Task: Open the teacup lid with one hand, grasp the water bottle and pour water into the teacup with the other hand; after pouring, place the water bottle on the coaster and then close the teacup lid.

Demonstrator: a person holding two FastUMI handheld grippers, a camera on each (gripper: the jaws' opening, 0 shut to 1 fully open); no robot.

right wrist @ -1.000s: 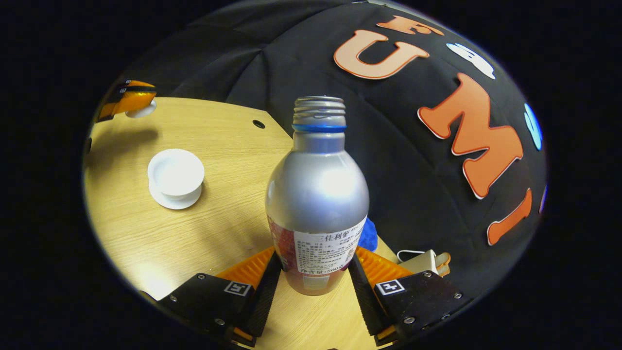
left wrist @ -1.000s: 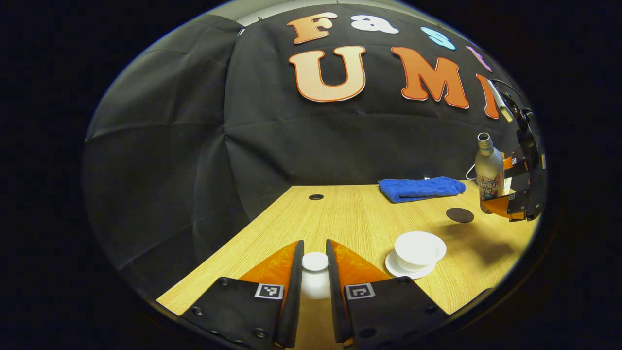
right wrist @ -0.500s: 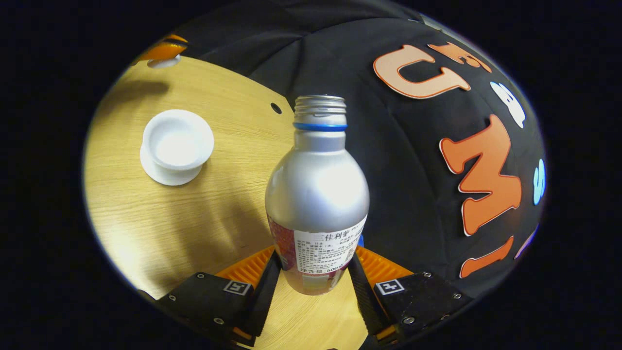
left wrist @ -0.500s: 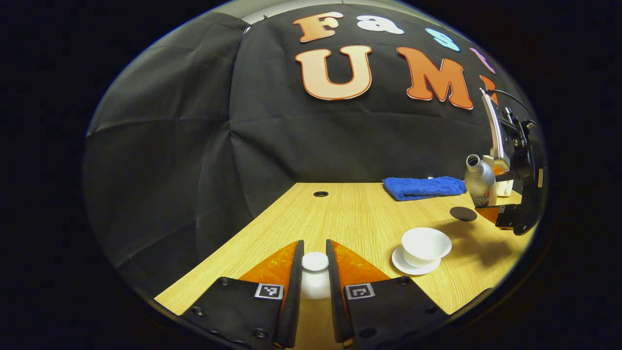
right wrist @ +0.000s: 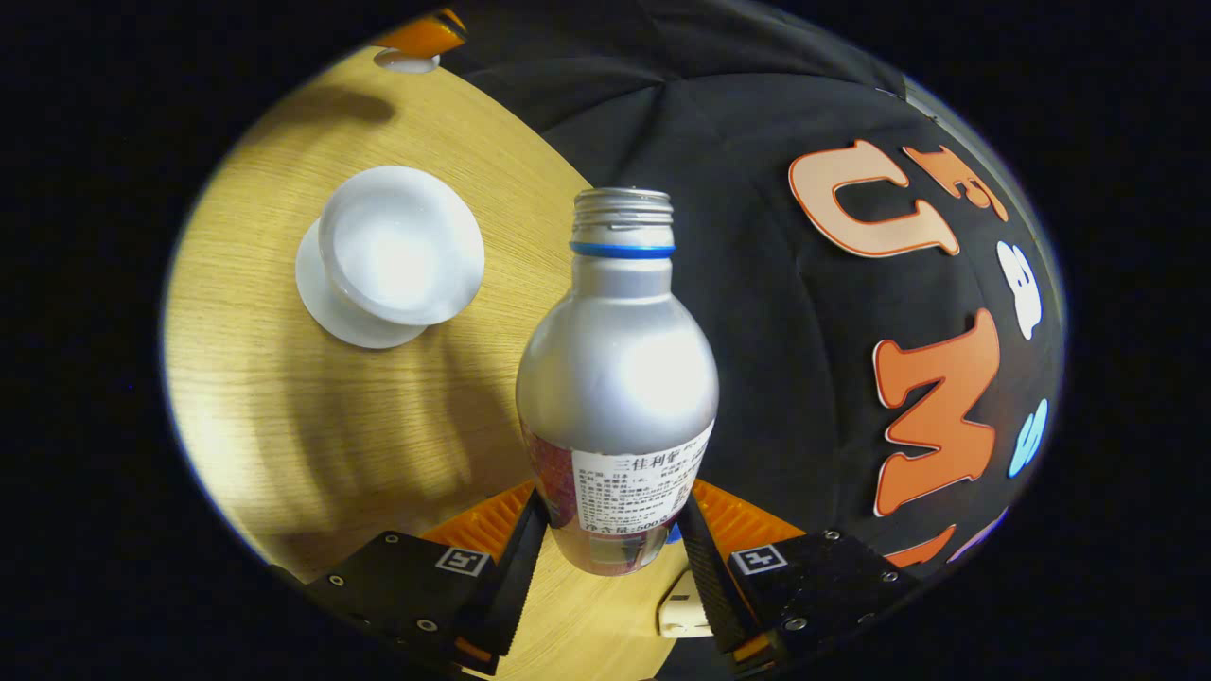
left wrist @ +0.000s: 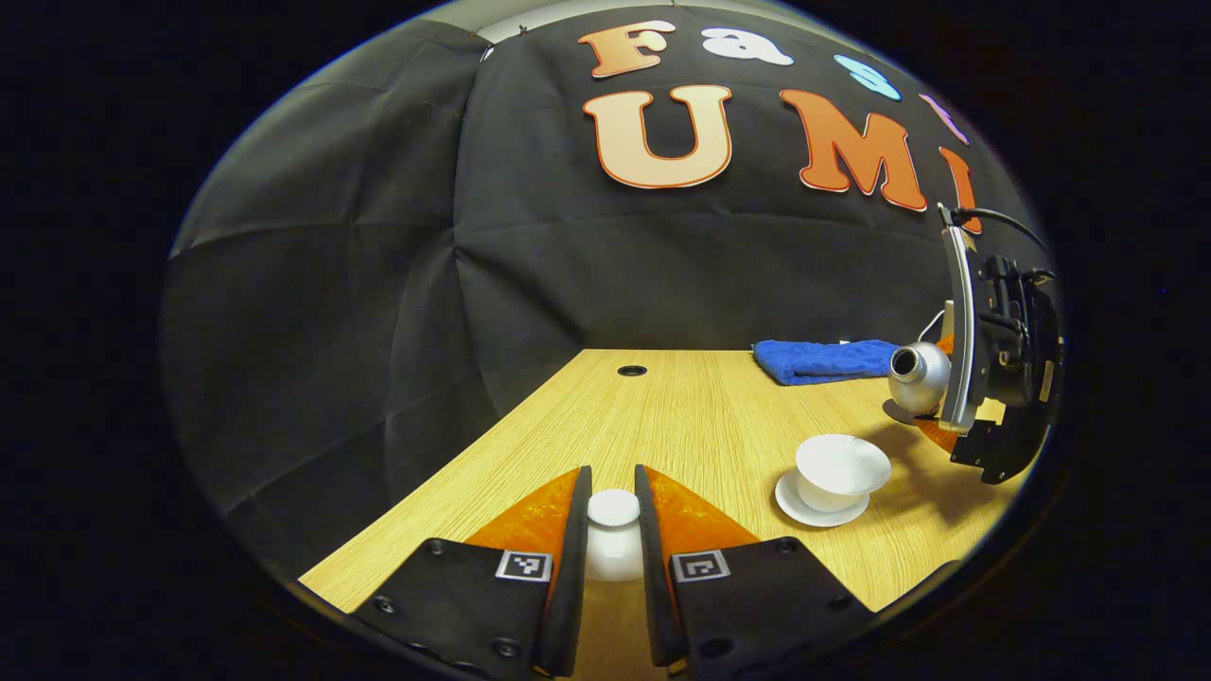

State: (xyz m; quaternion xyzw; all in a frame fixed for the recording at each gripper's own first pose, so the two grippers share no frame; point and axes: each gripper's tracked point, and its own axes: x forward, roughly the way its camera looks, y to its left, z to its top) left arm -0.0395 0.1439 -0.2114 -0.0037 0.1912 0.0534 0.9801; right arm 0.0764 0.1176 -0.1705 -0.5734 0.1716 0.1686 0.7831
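In the left gripper view, the left gripper (left wrist: 613,558) is clenched on the knob of the small white ceramic lid (left wrist: 613,534), both fingers pressing its sides, and holds it above the pale wooden table (left wrist: 691,416). The landmark here is the open white ceramic teacup on its saucer (left wrist: 837,468). The lid sits well to the left of it and nearer this camera. Beyond the teacup, a little to its right, the right gripper (left wrist: 984,378) carries the silver metal water bottle (left wrist: 918,374), tipped over so its open mouth faces leftward. The folded blue cloth (left wrist: 823,359) lies farther back behind the teacup. A dark edge that may be the round coaster peeks out under the bottle; I cannot be sure.

In the right gripper view, the right gripper (right wrist: 610,558) grips the bottle's (right wrist: 615,378) labelled lower body on both sides. The teacup (right wrist: 397,246) lies off to the left of the uncapped neck, not yet beneath it.

To pour well, I judge the mouth should first come over the bowl's middle, then tilt slowly. The lid should be kept well aside.
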